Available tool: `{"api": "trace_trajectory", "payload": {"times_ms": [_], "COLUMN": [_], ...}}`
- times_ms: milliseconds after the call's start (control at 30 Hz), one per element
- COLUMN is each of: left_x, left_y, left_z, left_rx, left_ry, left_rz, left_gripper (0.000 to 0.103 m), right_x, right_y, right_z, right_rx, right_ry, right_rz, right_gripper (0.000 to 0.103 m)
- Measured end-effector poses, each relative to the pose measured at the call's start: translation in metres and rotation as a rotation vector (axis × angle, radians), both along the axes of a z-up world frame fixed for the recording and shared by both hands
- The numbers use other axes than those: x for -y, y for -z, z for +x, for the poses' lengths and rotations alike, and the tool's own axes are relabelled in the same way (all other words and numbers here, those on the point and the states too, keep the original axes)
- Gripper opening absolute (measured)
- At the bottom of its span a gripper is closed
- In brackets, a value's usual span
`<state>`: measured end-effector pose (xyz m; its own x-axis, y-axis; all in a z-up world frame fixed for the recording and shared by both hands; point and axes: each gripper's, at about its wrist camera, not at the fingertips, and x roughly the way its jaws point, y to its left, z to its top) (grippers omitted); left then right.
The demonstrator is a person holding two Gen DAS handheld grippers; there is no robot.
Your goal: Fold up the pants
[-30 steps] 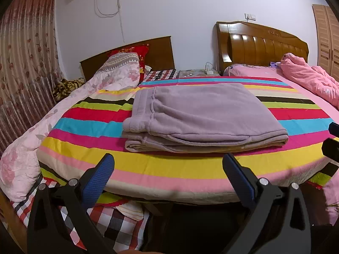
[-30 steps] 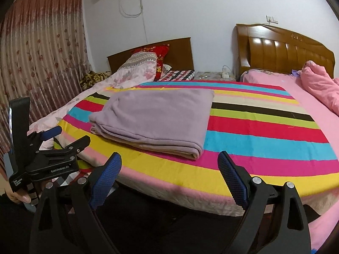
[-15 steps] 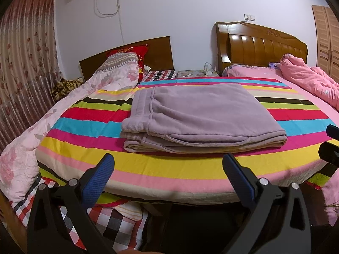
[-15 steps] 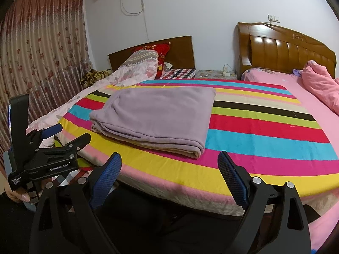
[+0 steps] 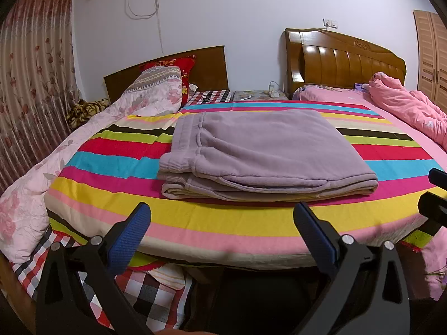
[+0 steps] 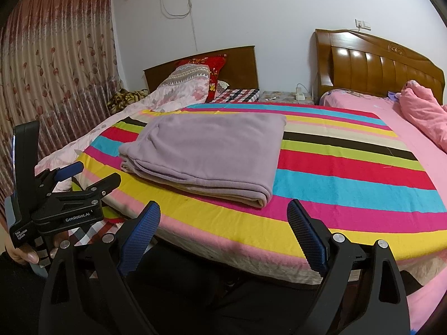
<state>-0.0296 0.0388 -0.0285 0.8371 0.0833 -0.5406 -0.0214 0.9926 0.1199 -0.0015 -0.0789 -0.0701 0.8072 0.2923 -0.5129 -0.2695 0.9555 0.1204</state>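
Hidden/cut off: underside layers of folded pants (image 5: 262,150) only seen as stacked edges at near side; far edge foreshortened. Near bed frame under striped sheet (image 5: 223,223) lost in shadow. Right hand-held gripper (image 6: 223,220) seen from left wrist view only as dark bits at 3 o'clock, frame edge, too cut to read there. Person's hand (image 6: 22,251) at 8 o'clock in right wrist view mostly behind left hand-held gripper (image 5: 222,217) body; only fingertips and a nail showing. Items on nightstand (image 5: 258,95) too small to make out beyond a white plug strip.

Pose: both hand-held grippers tilted slightly down twd bed, short of mattress edge, side by side. Left one: blue pads (image 5: 131,234) spread wide, nothing between, not touching cloth. Right one: blue pads (image 6: 139,231) likewise wide apart, empty, clear of sheet. In right wrist view, left unit sits at 9 o'clock, fingers parted, aimed at bed.

Pants: lilac, folded into flat rectangular stack, lying on striped sheet, waistband at 9 o'clock side in left wrist view; at 12 o'clock from left pads, 11 o'clock from right pads. Floral quilt (image 5: 42,173) at 9 o'clock, pink duvet (image 5: 405,109) at 2 o'clock, well apart from pants.
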Motion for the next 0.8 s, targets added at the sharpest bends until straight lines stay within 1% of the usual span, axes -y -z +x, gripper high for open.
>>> {"api": "trace_trajectory", "payload": {"times_ms": [800], "left_x": [0.0009], "left_y": [0.0000], "left_z": [-0.0002], "left_rx": [-0.002], "left_ry": [0.000], "left_rz": [-0.002], "left_gripper": [0.102], "right_x": [0.0006], "right_y": [0.0008], "right_z": [0.0007], "right_rx": [-0.002], "right_ry": [-0.003], "right_rz": [-0.001], "right_gripper": [0.089]}}
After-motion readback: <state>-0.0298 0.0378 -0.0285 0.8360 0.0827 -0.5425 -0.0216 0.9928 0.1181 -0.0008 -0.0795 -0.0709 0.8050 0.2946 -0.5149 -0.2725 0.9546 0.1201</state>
